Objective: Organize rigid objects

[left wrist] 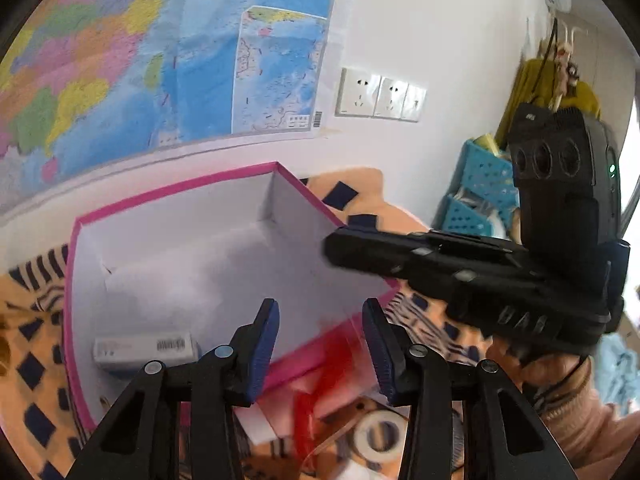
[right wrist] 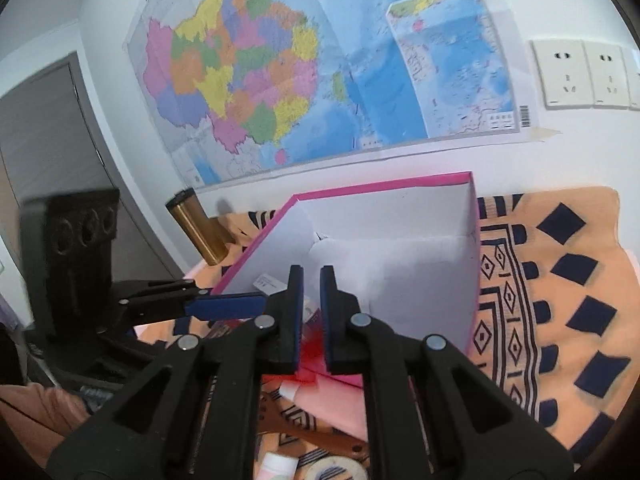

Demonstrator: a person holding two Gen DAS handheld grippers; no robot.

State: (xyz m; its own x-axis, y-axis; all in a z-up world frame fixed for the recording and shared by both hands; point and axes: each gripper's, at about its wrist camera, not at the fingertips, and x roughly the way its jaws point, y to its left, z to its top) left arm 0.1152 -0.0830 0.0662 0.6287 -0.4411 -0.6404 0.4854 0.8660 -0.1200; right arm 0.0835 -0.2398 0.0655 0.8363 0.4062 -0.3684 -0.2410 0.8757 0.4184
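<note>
Both grippers hover unladen over the pink-rimmed box [left wrist: 224,264], left gripper [left wrist: 320,344] jaws partly parted, right gripper [right wrist: 311,316] jaws narrow; risk: tape roll [left wrist: 378,436] at desk's near edge gets knocked off.

Place: a room in a home — lived-in, not a lab.
Wall: a coloured map [right wrist: 320,68], white sockets [right wrist: 580,76].
Surface: an orange patterned cloth [right wrist: 560,280].
Corner: blue storage baskets [left wrist: 484,188] — clothing hung above.

One pink box [left wrist: 120,216], two tape rolls [right wrist: 336,470], one map [right wrist: 304,72]
</note>
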